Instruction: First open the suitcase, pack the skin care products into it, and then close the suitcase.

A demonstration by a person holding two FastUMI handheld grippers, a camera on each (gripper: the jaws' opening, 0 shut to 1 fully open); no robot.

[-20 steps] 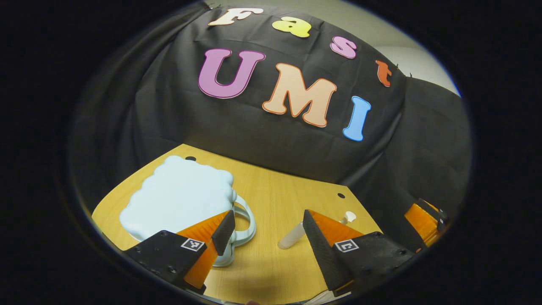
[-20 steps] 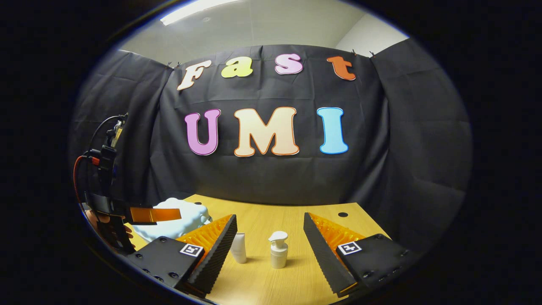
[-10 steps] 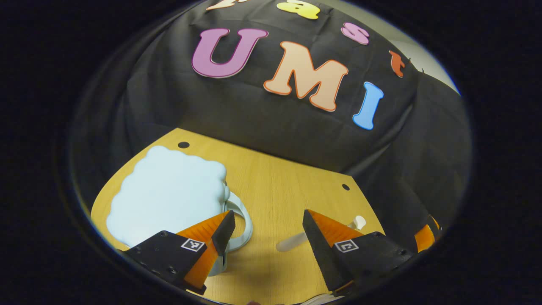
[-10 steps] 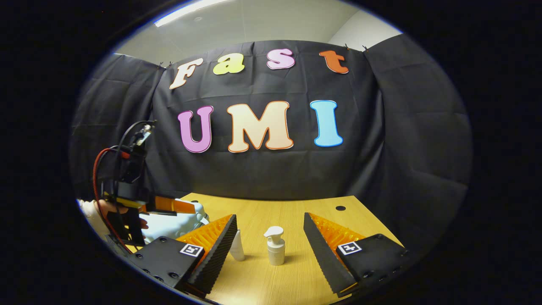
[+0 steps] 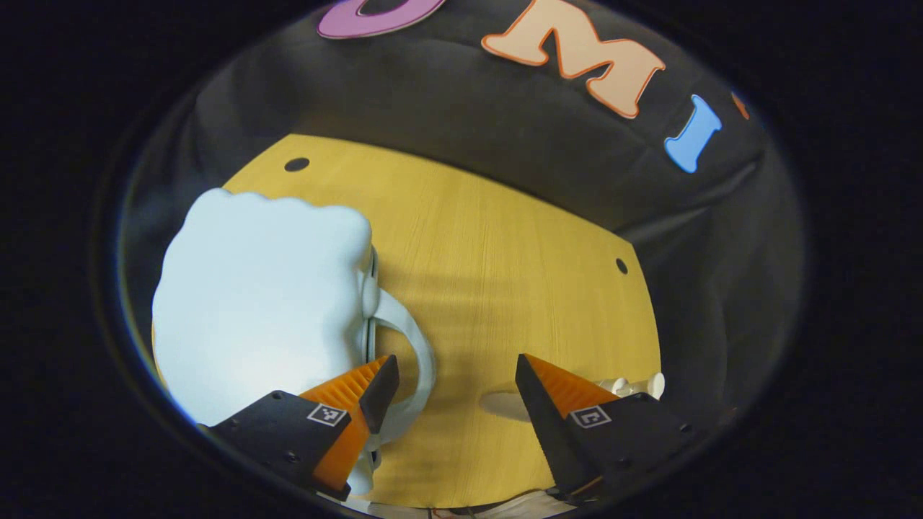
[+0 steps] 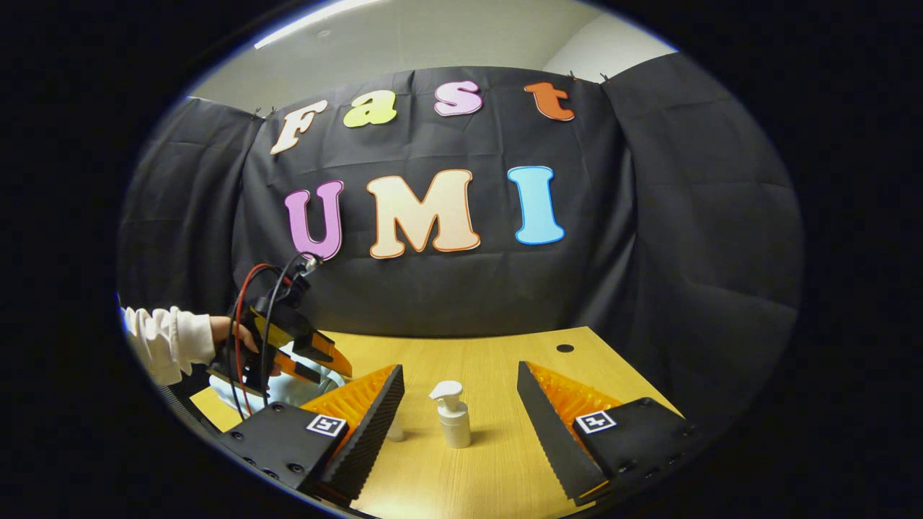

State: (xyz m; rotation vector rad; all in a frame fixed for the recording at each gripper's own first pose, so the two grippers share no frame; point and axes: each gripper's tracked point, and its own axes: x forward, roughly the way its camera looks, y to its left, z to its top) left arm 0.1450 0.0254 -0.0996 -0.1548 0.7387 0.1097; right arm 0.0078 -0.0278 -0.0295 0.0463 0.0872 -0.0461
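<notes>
1. Left gripper (image 5: 448, 375): fingers spread wide, nothing between them, hanging above the suitcase handle (image 5: 411, 346).
2. Suitcase (image 5: 259, 295): pale blue, scalloped edge, lying flat and closed on the left part of the wooden table (image 5: 505, 274).
3. Right gripper (image 6: 460, 393): fingers spread, empty, pump bottle (image 6: 453, 418) standing upright on the table between them, farther off.
4. Small white tube (image 6: 396, 429) just beside the right gripper's left finger, partly hidden.
5. Left gripper also seen from the right gripper view, tilted down over the suitcase, held by a hand (image 6: 229, 333) in a white sleeve (image 6: 164, 340).

Suitcase (image 5: 263, 295) lying closed at the table's (image 5: 505, 288) left. Pump bottle (image 6: 452, 417) standing right of it, beside a smaller tube (image 6: 395, 431).
</notes>
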